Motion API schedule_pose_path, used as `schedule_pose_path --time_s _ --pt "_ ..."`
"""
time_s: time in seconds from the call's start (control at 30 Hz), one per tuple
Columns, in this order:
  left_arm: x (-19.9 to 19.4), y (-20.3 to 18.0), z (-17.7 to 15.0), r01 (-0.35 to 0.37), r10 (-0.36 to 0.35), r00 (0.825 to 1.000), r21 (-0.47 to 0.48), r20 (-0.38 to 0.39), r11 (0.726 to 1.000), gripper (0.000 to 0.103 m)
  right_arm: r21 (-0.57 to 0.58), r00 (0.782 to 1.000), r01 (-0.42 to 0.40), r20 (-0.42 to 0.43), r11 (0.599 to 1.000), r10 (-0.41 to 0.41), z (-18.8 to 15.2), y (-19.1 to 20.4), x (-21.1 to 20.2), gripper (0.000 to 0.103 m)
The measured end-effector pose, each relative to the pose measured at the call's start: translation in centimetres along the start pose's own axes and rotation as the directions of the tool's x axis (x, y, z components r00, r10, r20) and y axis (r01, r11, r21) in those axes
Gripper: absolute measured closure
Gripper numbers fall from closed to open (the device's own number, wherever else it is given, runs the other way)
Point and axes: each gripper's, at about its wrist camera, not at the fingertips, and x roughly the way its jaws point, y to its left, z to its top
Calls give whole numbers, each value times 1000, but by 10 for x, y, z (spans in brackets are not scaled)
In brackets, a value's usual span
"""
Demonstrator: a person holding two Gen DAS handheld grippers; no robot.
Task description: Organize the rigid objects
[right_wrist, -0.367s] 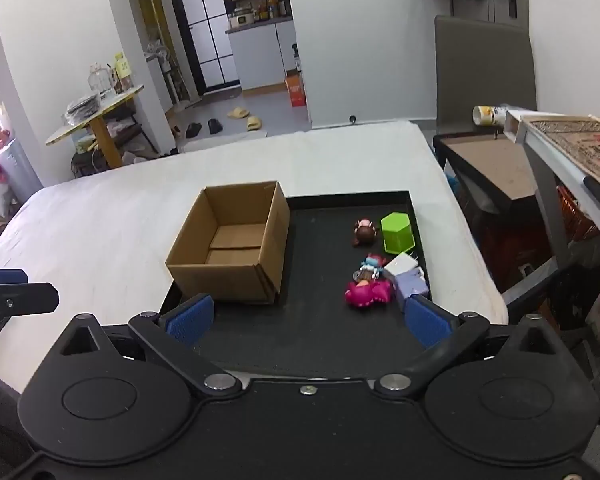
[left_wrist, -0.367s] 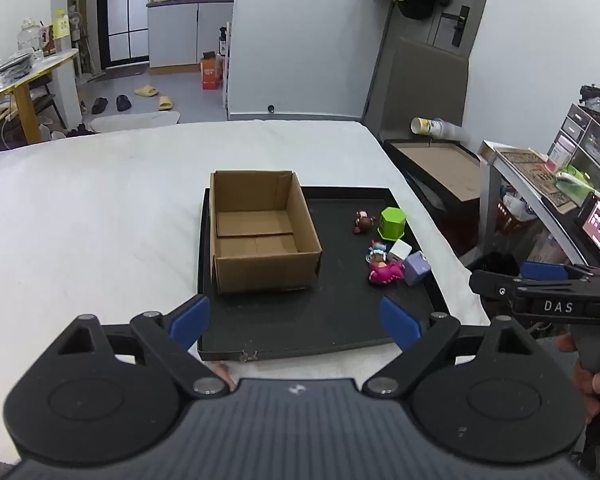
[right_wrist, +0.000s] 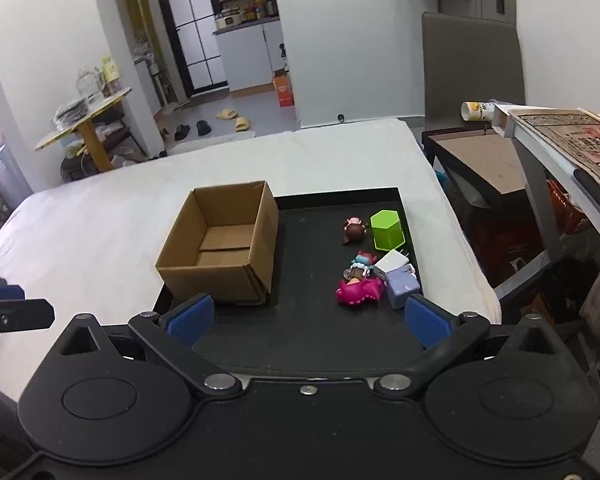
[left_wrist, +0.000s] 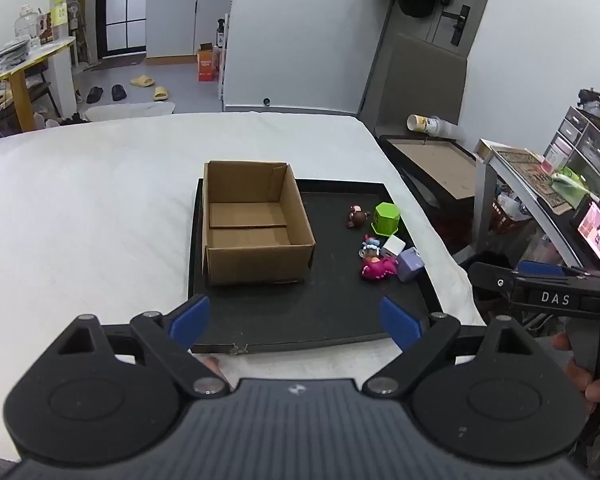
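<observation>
Five or six small toys lie clustered on the right half of the black tray [right_wrist: 308,344]: a green block [right_wrist: 387,229], a brown figure [right_wrist: 354,231], a pink figure [right_wrist: 358,291], a lilac cube [right_wrist: 401,286], a white cube [right_wrist: 391,261] and a small blue-haired figure hard to separate from the pink one. The box [right_wrist: 224,240] stands empty on the tray's left half, tray on a white bed [left_wrist: 80,208]. Compared with a moment ago nothing on the tray has shifted; both views sit marginally nearer, so sorting has not begun. Left gripper [left_wrist: 294,318] and right gripper [right_wrist: 306,316] both gape wide, holding nothing. From the left view the right gripper is cut off at the frame edge, only fingers [left_wrist: 596,384] showing. Exact toy count uncertain; figures overlap.
</observation>
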Motion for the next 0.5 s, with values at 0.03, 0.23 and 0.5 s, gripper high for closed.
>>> schedule_pose_path --time_s 0.03,0.23,0.5 --pt "0 1 1 5 -5 1000 -8 -2 1000 11 5 1000 -3 4 1000 3 -1 0 -2 0" --pt "-2 -1 3 -2 2 1000 -1 4 1000 11 5 1000 0 16 1000 0 -10 7 -15 0" --pt "-2 -1 1 10 -10 1000 9 5 1000 11 -4 1000 -17 12 1000 17 -14 10 -15 0"
